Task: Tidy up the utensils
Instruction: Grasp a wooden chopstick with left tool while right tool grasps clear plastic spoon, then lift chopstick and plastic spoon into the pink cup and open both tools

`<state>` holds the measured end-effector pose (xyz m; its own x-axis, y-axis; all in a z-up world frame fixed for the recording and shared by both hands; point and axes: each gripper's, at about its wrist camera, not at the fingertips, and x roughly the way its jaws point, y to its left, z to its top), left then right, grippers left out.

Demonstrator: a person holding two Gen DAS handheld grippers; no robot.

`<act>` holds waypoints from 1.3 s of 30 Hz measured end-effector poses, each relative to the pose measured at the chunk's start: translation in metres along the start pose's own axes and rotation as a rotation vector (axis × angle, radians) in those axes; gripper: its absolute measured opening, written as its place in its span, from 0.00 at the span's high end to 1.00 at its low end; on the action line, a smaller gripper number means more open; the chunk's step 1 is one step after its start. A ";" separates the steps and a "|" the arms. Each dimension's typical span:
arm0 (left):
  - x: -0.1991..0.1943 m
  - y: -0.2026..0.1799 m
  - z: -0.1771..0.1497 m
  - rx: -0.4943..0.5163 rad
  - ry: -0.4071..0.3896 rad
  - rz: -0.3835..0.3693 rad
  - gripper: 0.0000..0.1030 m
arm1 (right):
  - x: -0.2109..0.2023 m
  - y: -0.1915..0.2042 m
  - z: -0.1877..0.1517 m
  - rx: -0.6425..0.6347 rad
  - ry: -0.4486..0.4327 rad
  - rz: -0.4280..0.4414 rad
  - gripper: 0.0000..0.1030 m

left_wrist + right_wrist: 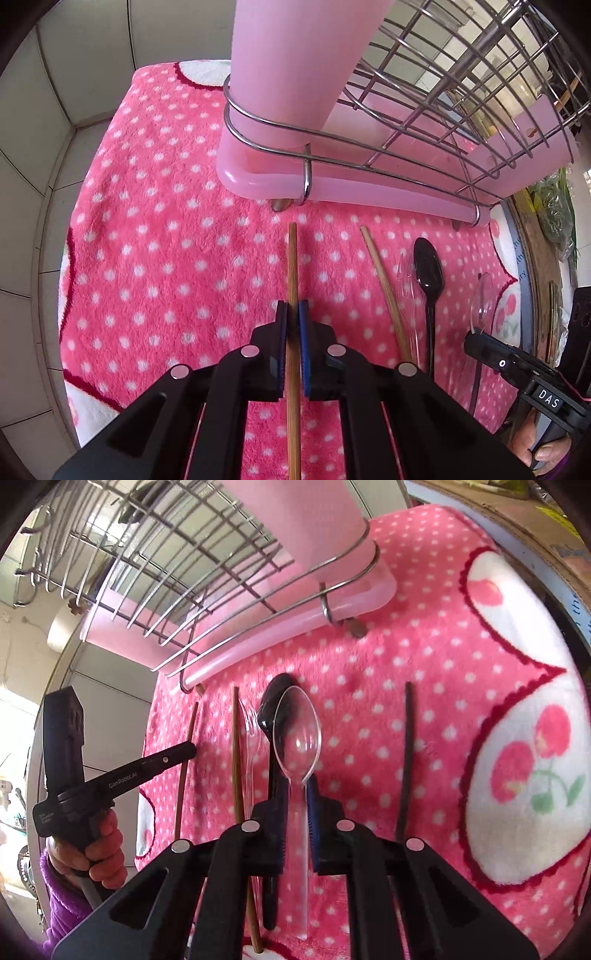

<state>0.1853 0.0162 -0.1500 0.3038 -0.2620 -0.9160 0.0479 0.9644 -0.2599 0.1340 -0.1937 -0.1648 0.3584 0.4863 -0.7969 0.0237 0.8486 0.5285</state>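
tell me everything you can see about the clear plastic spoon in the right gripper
The clear plastic spoon is transparent and glossy, with an oval bowl and a long thin handle. The right gripper is shut on the handle just below the bowl, which points toward the dish rack. Its bowl overlaps the black spoon in this view; whether they touch is unclear. The handle runs back between the fingers over the pink dotted blanket.

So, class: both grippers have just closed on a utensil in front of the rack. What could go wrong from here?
1. The left gripper pinches the wooden chopstick partway along, so it may pivot or slip when lifted.
2. The clear spoon in the right gripper overlaps the black spoon, which might get dragged along.
3. The wire rack stands close ahead; long utensils could snag its bars.
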 end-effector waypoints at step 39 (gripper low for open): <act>-0.278 -0.002 -0.004 0.018 -0.772 -0.148 0.95 | -0.177 0.050 0.035 -0.199 -0.550 0.095 0.96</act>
<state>0.0972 0.0874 0.1041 0.8677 -0.2958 -0.3994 0.1531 0.9236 -0.3515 0.1043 -0.2449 0.0126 0.7825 0.4280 -0.4521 -0.1888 0.8551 0.4828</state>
